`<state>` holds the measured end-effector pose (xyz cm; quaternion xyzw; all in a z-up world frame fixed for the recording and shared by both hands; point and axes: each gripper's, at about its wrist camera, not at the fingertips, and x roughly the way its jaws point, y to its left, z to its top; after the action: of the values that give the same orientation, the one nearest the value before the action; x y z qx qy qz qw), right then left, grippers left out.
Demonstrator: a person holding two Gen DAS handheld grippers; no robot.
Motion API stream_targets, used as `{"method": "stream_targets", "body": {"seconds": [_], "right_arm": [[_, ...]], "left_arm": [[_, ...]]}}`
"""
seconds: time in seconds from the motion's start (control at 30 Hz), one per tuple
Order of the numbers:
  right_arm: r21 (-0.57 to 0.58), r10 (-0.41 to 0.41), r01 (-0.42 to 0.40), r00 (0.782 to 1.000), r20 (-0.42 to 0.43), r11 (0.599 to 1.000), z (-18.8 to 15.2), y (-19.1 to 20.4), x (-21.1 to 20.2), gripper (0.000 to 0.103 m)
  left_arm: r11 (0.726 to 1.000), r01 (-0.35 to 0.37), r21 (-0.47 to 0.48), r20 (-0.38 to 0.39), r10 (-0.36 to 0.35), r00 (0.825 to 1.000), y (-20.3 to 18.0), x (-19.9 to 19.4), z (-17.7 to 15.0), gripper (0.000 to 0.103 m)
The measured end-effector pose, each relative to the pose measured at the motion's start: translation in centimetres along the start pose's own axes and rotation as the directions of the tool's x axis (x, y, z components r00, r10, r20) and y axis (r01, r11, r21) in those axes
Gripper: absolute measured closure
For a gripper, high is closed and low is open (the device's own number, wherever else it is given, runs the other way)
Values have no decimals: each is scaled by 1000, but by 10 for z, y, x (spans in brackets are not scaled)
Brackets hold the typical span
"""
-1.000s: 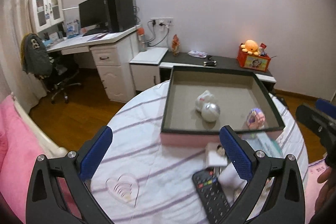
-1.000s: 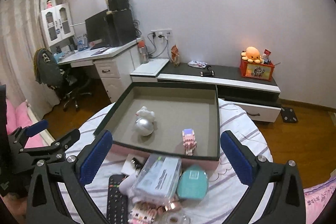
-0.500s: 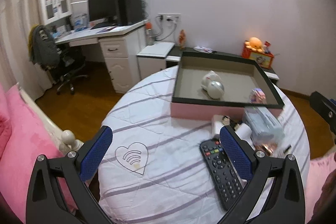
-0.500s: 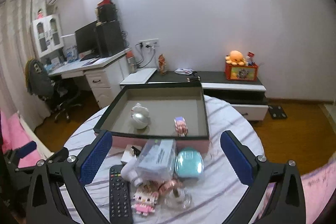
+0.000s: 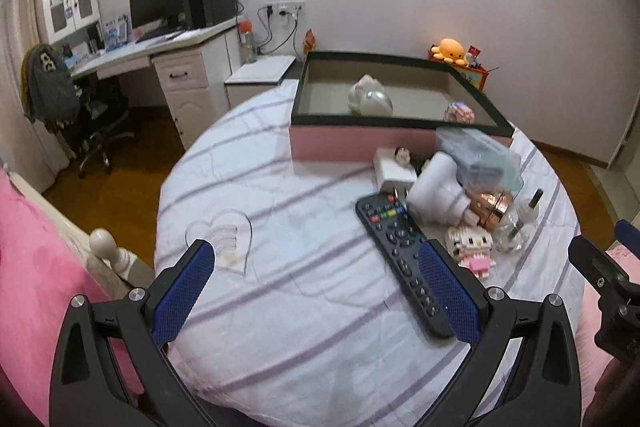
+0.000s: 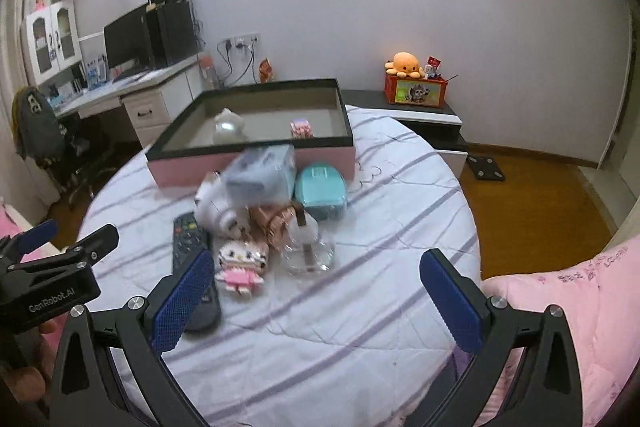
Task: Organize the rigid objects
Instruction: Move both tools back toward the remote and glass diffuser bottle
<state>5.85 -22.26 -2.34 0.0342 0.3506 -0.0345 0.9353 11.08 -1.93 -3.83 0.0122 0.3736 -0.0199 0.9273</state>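
Left wrist view: the left gripper (image 5: 316, 293) hangs wide apart and empty above the round table with a white, purple-striped cloth (image 5: 280, 219), its right finger just over the long black remote control (image 5: 404, 259). Beyond lies the shallow pink-sided tray with a dark rim (image 5: 360, 143), which contains a white figurine (image 5: 362, 93), a silver ball (image 5: 378, 103) touching it, and a small pink-and-purple block toy (image 5: 459, 113) near its right wall. Right wrist view: the right gripper (image 6: 318, 301) is likewise spread wide and carries nothing, poised near the loose pile: a pink-dressed block cat figure (image 6: 240, 265), a clear glass bottle (image 6: 307, 247), a teal rounded case (image 6: 320, 189) and a blurred translucent plastic box (image 6: 260, 177) leaning at the tray's front wall. Recommended: take one pile item at a time, probably the nearest cat figure, closing squarely across its body and avoiding the bottle just beside it; lift clear over the tray rim before release.
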Motion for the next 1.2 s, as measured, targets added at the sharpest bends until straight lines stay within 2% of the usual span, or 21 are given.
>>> {"method": "stream_targets", "body": {"seconds": [0.2, 0.43, 0.6, 0.83, 0.97, 1.03, 1.1, 1.2], "right_arm": [[-62, 32, -35, 998, -56, 997, -2, -8, 25, 0], [-45, 69, -73, 994, -90, 996, -2, -18, 48, 0], [-48, 76, -82, 990, -117, 995, -2, -17, 63, 4], [-50, 86, -94, 987, -139, 994, 2, -16, 77, 5], [-62, 89, -100, 984, -154, 993, 2, -13, 86, 8], [-61, 93, -104, 982, -163, 993, 2, -13, 90, 13], [-60, 102, -114, 979, -174, 992, 2, -11, 95, 19], [-59, 115, -128, 976, -184, 990, 0, -9, 99, 28]], "left_arm": [[999, -19, -28, -61, 18, 998, -13, 15, -15, 0], [1000, -4, 2, -118, 4, 993, -33, 41, -13, 0], [1000, 20, -3, -171, -20, 985, -42, 65, -11, 0], [995, 65, -69, -228, -80, 970, -46, 92, -6, 0], [999, 34, -38, -222, -42, 974, -54, 97, -7, 0], [998, 40, -39, -212, -47, 976, -52, 96, -8, 0], [999, 50, -20, -196, -53, 979, -49, 93, -11, 4], [998, 58, 12, -172, -56, 984, -41, 85, -16, 17]]}}
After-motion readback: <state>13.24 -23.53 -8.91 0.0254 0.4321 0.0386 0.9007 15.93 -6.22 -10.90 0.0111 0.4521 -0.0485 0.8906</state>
